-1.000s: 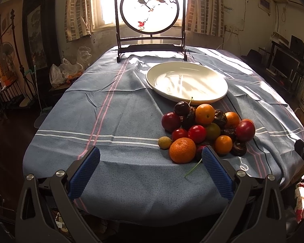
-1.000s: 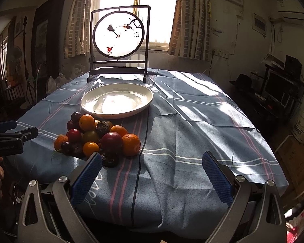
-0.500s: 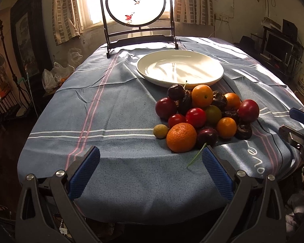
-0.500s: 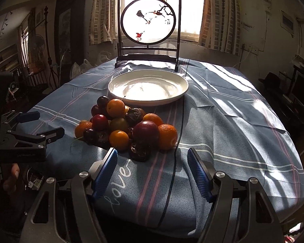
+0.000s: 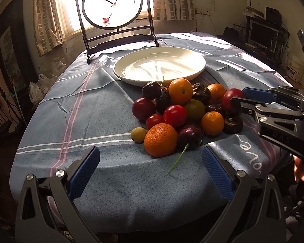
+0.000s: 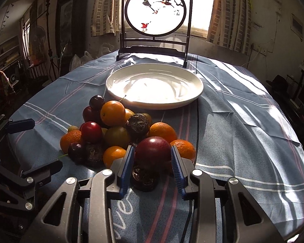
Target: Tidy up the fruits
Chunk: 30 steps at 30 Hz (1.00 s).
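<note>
A pile of fruit lies on the blue tablecloth in front of an empty white plate (image 5: 159, 64) (image 6: 154, 86). In the pile are oranges, red plums, dark cherries and brown wrinkled fruits. My right gripper (image 6: 153, 158) has closed in around a dark red plum (image 6: 153, 149) at the near edge of the pile; its pads sit at the plum's two sides, seemingly touching. In the left wrist view this gripper (image 5: 240, 95) reaches the same plum (image 5: 232, 99) from the right. My left gripper (image 5: 151, 162) is open and empty, just short of a big orange (image 5: 160, 139).
A round painted screen in a dark frame (image 6: 155, 12) stands behind the plate. The table edge runs just below both grippers. A small yellow-green fruit (image 5: 138, 134) lies left of the big orange. A monitor and shelves (image 5: 263, 32) stand at the far right.
Both grippers moved forward toward the pile. My right gripper narrowed from wide open and now brackets the dark red plum. The left gripper stayed open.
</note>
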{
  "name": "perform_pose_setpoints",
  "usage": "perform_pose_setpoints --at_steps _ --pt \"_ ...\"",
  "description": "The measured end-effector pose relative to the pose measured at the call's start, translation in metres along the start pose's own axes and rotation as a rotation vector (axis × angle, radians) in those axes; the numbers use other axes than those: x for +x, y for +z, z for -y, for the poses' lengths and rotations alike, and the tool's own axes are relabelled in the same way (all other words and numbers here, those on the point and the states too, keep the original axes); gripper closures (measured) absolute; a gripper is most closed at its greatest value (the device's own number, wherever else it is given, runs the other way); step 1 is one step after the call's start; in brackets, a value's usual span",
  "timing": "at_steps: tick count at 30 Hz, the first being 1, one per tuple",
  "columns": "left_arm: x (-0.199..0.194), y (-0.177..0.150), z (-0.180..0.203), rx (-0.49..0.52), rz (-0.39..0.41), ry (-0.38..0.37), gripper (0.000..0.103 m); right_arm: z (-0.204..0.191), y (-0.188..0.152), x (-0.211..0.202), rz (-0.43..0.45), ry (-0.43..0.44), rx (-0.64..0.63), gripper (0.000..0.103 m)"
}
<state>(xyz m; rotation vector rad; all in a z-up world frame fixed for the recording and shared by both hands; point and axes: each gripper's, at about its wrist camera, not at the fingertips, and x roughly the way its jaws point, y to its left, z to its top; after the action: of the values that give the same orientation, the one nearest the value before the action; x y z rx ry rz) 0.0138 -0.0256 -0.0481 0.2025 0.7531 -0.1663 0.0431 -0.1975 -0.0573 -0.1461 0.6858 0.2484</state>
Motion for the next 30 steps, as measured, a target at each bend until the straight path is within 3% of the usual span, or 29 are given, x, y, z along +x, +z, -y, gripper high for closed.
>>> perform_pose_setpoints --at_steps 4,7,12,15,19,30 --pt "0.002 0.004 0.01 0.041 0.021 -0.038 0.007 0.003 -0.001 -0.002 0.005 0.005 -0.003 0.069" --pt "0.004 0.007 0.016 0.061 0.022 -0.092 0.023 0.008 -0.001 -0.004 0.01 0.022 0.02 0.069" --pt "0.012 0.009 0.014 0.058 0.009 -0.136 0.036 0.019 -0.003 -0.011 0.03 0.04 0.067 0.07" --pt "0.015 0.01 0.014 0.058 0.002 -0.164 0.051 0.021 -0.003 -0.018 0.049 0.041 0.072 0.077" --pt "0.011 0.01 0.024 0.116 0.027 -0.14 0.062 0.024 -0.003 -0.022 0.062 0.043 0.076 0.078" --pt "0.017 0.002 0.046 0.236 0.044 -0.102 0.063 0.024 -0.008 -0.013 0.028 0.058 0.082 0.077"
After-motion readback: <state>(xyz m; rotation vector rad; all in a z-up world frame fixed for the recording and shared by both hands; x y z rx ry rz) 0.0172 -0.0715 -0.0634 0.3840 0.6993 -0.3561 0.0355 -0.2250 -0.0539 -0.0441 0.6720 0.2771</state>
